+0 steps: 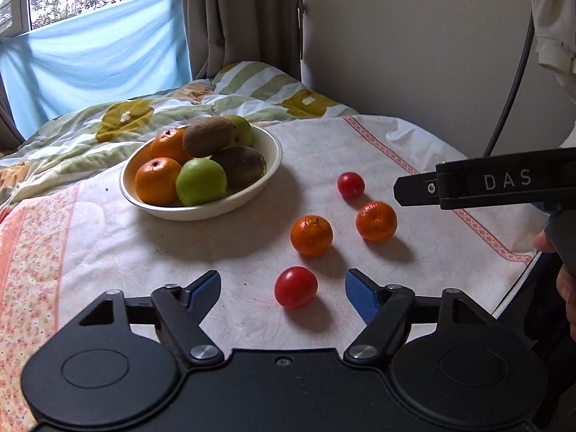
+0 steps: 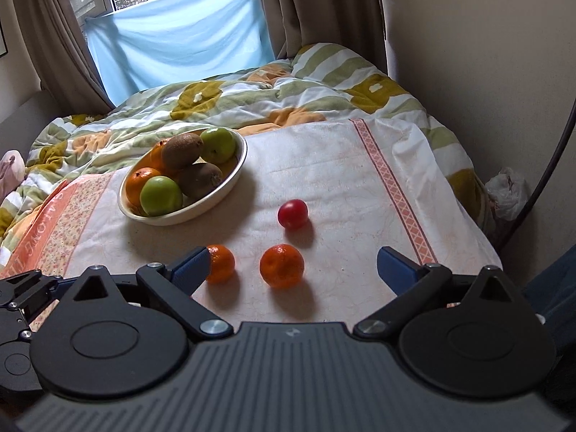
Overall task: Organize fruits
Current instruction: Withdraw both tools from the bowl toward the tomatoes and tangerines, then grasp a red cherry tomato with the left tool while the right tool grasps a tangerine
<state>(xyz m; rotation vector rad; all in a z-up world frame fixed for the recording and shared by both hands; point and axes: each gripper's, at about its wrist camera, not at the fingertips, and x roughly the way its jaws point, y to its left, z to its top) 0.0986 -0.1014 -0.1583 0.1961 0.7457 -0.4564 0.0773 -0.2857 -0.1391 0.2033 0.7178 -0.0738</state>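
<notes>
A cream bowl (image 1: 271,165) (image 2: 230,180) holds oranges, kiwis and green apples. Loose on the white cloth lie two mandarins (image 1: 311,235) (image 1: 376,221) and two red tomatoes (image 1: 296,287) (image 1: 351,185). My left gripper (image 1: 284,284) is open, and the near tomato sits between its blue fingertips with a gap on each side. My right gripper (image 2: 293,257) is open too, astride one mandarin (image 2: 282,265) without touching it. The other mandarin (image 2: 221,264) is partly hidden behind its left finger, and a tomato (image 2: 292,213) lies beyond.
The cloth (image 1: 360,151) covers a raised flat surface on a bed with a striped quilt (image 2: 252,100). A wall and a dark cable (image 1: 511,82) are close on the right. The right gripper (image 1: 399,190) and a hand (image 1: 565,284) enter from the right edge.
</notes>
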